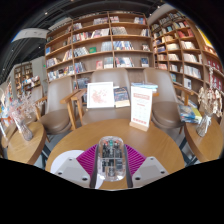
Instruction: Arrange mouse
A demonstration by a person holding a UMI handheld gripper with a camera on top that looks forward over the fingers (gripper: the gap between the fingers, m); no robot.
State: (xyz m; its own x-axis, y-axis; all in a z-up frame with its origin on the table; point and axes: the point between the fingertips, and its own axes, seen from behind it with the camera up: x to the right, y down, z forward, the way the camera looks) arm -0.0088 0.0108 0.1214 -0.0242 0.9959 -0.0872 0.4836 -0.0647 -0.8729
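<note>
Gripper view: the mouse [111, 160], clear-shelled, is seen between the two fingers of the claw [111, 163], long axis running straight ahead along them. The magenta pads [92, 158] appear pressed to both its flanks, so the claw is judged clenched on the mouse, held over the near edge of the round wooden bench [120, 135]. Beyond the claw, upright display cards [143, 105] and books [101, 95] are stood on the bench; bookshelves [110, 40] lie well behind. No containers are seen. Bare bench just ahead looks the likely set-down spot.
</note>
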